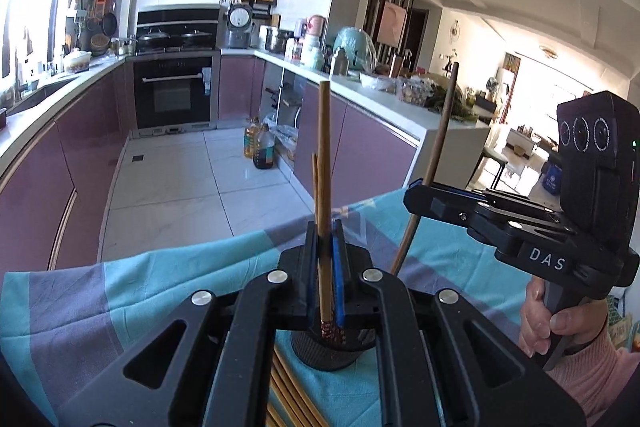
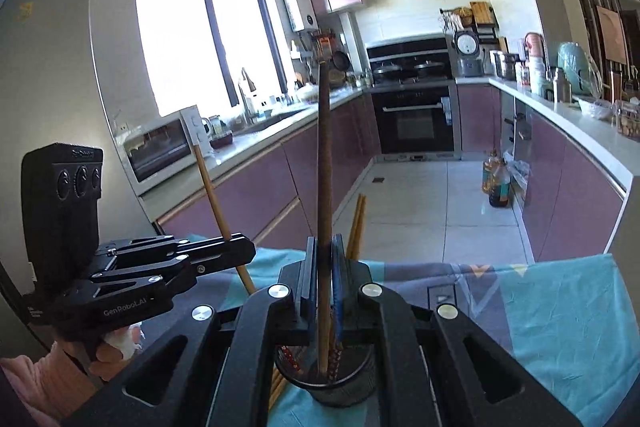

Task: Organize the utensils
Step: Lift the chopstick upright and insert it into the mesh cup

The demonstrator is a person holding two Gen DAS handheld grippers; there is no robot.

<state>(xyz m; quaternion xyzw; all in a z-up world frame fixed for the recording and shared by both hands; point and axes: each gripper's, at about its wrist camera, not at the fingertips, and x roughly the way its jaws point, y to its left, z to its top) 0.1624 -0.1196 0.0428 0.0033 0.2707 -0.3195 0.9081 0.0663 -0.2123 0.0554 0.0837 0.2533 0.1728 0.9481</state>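
My left gripper (image 1: 325, 231) is shut on a light wooden chopstick (image 1: 324, 155) that stands upright, its patterned red end low over a dark mesh holder (image 1: 326, 353). A second light stick (image 1: 315, 187) rises from the holder behind it. To the right, my right gripper (image 1: 418, 191) is shut on a dark brown chopstick (image 1: 442, 143). In the right wrist view the right gripper (image 2: 323, 245) grips that dark chopstick (image 2: 325, 155) upright over the holder (image 2: 334, 389), which contains several sticks (image 2: 357, 227). The left gripper (image 2: 245, 245) and its light chopstick (image 2: 211, 187) are at the left.
A teal and grey cloth (image 1: 120, 287) covers the table, with several loose chopsticks (image 1: 290, 393) lying beside the holder. A hand in a pink sleeve (image 1: 560, 327) holds the right gripper. Beyond the table edge are the tiled floor, oil bottles (image 1: 262, 147) and purple cabinets (image 2: 256, 195).
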